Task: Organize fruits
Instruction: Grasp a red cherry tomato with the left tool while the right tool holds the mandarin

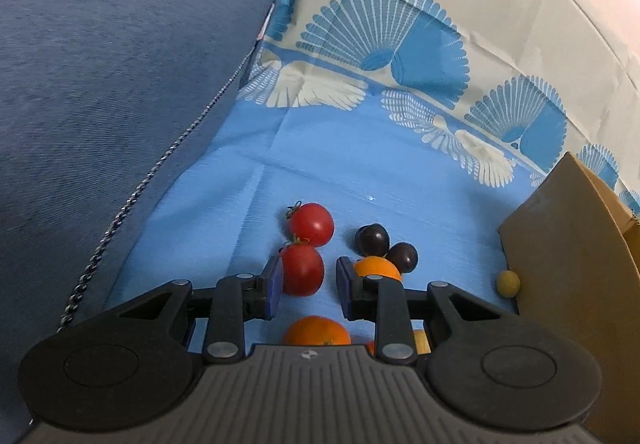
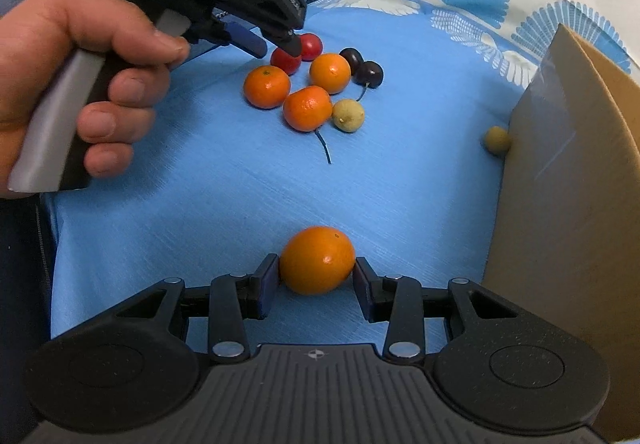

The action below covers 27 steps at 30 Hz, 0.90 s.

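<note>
Your right gripper has its jaws clamped on an oval orange kumquat. Your left gripper has its jaws apart, straddling a round red tomato without gripping it. Crowding it: a second tomato, dark plums, and mandarins. A brown cardboard box stands rightward on the blue patterned cloth.

Black gripper, blue pads, silver screws

Home living space, blue upholstered cushion with piped edge, patterned blue cloth, cardboard box
</note>
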{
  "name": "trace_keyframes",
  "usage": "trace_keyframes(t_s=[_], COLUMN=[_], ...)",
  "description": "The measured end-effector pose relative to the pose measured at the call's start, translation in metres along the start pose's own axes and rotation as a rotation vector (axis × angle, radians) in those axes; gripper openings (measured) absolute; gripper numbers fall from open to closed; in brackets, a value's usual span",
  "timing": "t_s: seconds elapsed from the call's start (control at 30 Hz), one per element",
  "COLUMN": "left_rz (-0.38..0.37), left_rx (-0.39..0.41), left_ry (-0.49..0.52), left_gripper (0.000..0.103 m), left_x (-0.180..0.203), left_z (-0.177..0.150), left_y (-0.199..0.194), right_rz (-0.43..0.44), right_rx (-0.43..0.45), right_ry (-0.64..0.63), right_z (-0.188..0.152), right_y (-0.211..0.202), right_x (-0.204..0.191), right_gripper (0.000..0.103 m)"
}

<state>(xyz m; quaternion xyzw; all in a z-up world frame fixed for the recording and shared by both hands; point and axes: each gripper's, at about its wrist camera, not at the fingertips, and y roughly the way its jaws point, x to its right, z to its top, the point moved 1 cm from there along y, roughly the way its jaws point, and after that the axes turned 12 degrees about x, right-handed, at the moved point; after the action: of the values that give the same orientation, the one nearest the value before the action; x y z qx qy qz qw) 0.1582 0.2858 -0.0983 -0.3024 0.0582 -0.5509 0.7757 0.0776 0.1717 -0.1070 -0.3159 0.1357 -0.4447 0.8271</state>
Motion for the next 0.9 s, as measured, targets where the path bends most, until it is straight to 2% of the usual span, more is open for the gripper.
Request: trace_keyframes(t_s=[0.47,0.67,0.9], left_rz=[0.027,0.042,0.064], left_rx=[-0.037,-0.010,-0.030], left_ry=[0.029,0.037,0.042], left_gripper=[0.031,0.030,0.031], left_x=[0.004,0.004,0.003], left_z=[-0.007,-0.005,-0.007], left_y=[0.014,0.007,0.010], right_rz=[0.005,-0.012,-0.018], right_rx=[0.015,0.033,0.011], right_ry=[-0.004,0.009,0.014], right_z=[0.002,0.004,0.002], right_y=[0.001,-0.003,0.001], right_x=[-0.002,0.001,0.004], right_gripper=[0.041,0.040,0.040])
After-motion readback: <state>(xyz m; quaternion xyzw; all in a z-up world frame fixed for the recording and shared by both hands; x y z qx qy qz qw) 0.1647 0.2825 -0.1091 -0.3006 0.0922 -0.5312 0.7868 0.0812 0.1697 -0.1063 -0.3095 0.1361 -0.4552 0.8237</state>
